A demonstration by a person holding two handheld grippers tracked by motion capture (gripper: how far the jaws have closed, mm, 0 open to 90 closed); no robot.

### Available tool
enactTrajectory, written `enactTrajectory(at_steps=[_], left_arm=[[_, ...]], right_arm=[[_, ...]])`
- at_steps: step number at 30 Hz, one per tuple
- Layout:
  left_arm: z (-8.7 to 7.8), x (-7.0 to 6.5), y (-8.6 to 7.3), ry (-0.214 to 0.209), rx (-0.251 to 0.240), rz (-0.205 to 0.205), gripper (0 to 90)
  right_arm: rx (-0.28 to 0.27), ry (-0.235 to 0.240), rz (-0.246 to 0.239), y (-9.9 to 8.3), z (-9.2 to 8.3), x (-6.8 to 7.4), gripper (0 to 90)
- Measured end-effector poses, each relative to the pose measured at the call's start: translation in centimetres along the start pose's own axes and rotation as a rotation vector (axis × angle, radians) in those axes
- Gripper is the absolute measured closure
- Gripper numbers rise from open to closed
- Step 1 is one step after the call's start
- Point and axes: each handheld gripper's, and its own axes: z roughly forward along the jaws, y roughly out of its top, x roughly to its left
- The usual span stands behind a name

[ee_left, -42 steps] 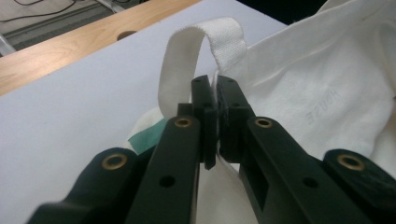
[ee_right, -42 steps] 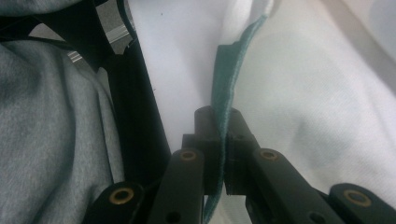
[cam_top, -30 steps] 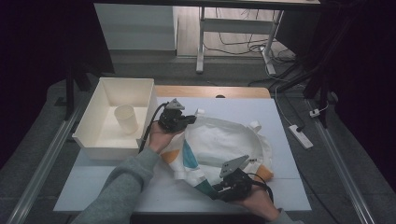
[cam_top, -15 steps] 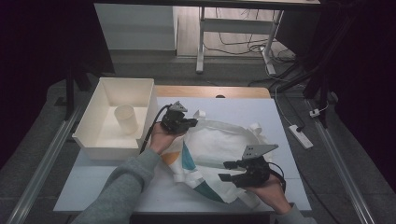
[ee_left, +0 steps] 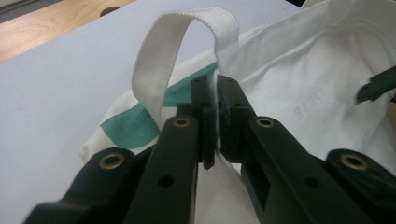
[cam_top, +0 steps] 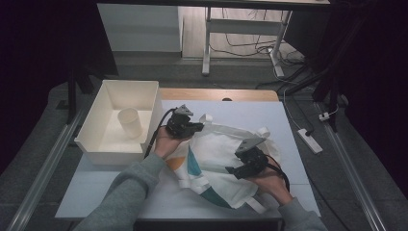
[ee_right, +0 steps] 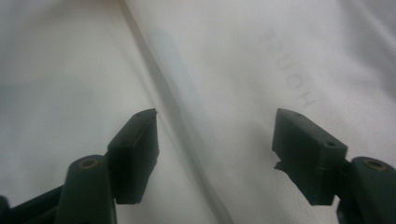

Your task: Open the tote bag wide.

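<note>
Since a second ago my right hand-held gripper [cam_top: 239,169] has slid from the near edge of the cloth bag [cam_top: 226,159] up over its middle, and its jaws have just been opening; they now stand wide over bare white fabric with nothing between them, so I read that as a release before a fresh bite. My left hand-held gripper [cam_top: 198,127] has stayed put, clamped tight on the bag's rim right beside a looped handle [ee_left: 182,44], which pins that corner so the cloth won't drag while the other hand works. The bag lies crumpled across the middle of the bench [cam_top: 96,192], teal and orange print showing. To the left sits a white bin [cam_top: 146,108] holding a small cup [cam_top: 130,122], well apart from the right gripper but just beside my left hand. The loose straps could snag a jaw.
</note>
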Motion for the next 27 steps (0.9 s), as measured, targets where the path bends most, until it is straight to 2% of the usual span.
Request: enactTrajectory(at_steps=[4, 6, 8, 11, 14, 16, 19, 23, 27], left_arm=[[0.2, -0.1, 0.0, -0.007, 0.006, 0.002, 85.6], [0.3, -0.2, 0.0, -0.012, 0.012, 0.004, 85.4], [0.4, -0.3, 0.0, -0.015, 0.016, 0.006, 85.4], [0.6, -0.3, 0.0, -0.016, 0.025, 0.009, 85.4], [0.6, -0.2, -0.1, -0.019, 0.023, 0.004, 85.4], [0.5, -0.3, -0.1, -0.016, 0.023, 0.01, 85.4], [0.2, -0.3, 0.0, -0.013, 0.011, 0.009, 85.4], [0.0, -0.3, 0.1, -0.014, 0.001, 0.01, 85.4], [-0.1, -0.4, 0.1, -0.009, -0.002, 0.015, 85.2]], right_arm=[[0.081, -0.021, -0.043, 0.1, 1.8, 0.2, 29.7], [0.109, -0.046, -0.068, 0.1, 2.6, 0.1, 33.1], [0.141, -0.06, -0.083, 0.1, 3.4, 0.0, 38.9], [0.161, -0.056, -0.081, -0.1, 4.0, -0.4, 55.4], [0.158, -0.064, -0.08, -0.1, 3.9, -0.6, 76.0], [0.149, -0.078, -0.096, -0.1, 3.7, -0.5, 83.7], [0.121, -0.099, -0.11, 0.3, 3.0, -0.5, 86.2], [0.054, -0.121, -0.083, 1.5, 1.2, -1.1, 86.3], [0.013, -0.123, -0.041, 2.6, 0.7, -2.4, 86.3]])
